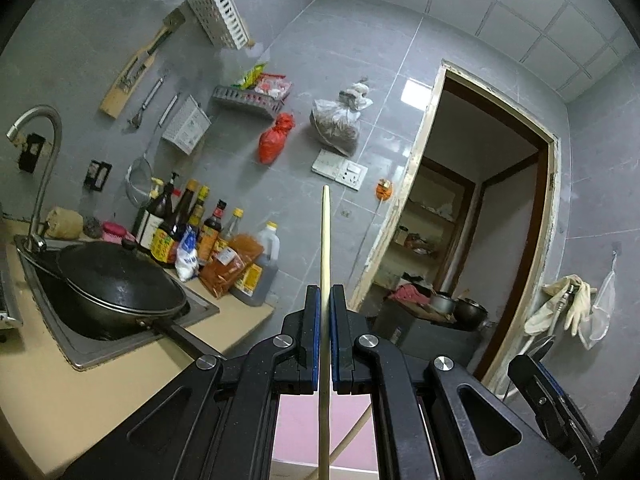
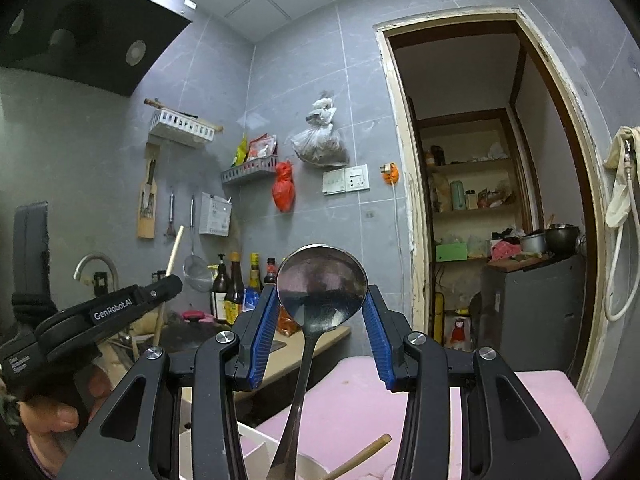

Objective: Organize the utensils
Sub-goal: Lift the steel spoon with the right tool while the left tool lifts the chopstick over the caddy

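My left gripper (image 1: 325,300) is shut on a pale wooden chopstick (image 1: 325,240) that stands upright between its blue pads and points at the wall. It also shows in the right wrist view (image 2: 170,280) at the left, held in a hand, with the chopstick (image 2: 174,250) sticking up. My right gripper (image 2: 322,300) is open, its blue pads wide apart. A metal ladle (image 2: 322,286) stands upright between the pads, bowl up; I cannot tell if it touches them. Its handle runs down into a white holder (image 2: 256,444). Another wooden stick (image 2: 360,456) lies below.
A black wok (image 1: 120,284) sits in the sink (image 1: 120,344) on the beige counter (image 1: 60,392). Sauce bottles (image 1: 192,224) line the wall. White baskets (image 1: 218,16) and hanging tools are on the grey tiles. A doorway (image 2: 488,200) opens on the right. A pink surface (image 2: 360,400) lies below.
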Demonstrator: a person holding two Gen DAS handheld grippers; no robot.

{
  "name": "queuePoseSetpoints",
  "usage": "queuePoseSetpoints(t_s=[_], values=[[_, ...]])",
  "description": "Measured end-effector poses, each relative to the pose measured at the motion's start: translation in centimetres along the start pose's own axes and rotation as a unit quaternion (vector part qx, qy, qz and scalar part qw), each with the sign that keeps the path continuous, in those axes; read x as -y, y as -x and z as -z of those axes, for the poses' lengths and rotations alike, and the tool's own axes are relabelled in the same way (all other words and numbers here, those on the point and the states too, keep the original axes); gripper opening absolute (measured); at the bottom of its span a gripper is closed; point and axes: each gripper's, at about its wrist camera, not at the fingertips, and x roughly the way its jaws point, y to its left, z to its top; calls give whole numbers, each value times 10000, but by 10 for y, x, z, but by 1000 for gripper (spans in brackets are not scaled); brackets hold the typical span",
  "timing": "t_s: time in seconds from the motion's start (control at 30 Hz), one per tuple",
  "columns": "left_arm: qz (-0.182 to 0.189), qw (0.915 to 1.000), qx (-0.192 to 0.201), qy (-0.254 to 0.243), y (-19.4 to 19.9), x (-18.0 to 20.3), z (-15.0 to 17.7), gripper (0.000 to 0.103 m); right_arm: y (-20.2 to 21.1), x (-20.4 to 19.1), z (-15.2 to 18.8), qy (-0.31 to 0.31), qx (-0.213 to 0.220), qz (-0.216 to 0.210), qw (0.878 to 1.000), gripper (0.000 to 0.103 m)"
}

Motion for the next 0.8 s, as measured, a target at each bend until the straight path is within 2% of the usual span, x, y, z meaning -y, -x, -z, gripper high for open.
queuePoseSetpoints(t_s=[0.47, 0.8], values=[[-362, 9978, 418, -360, 6, 9, 29, 3, 1, -9, 15, 213, 200, 62, 9996, 40], [-371, 9984, 282, -334, 5, 5, 43, 3, -1, -11, 23, 283, 161, 58, 9995, 41]])
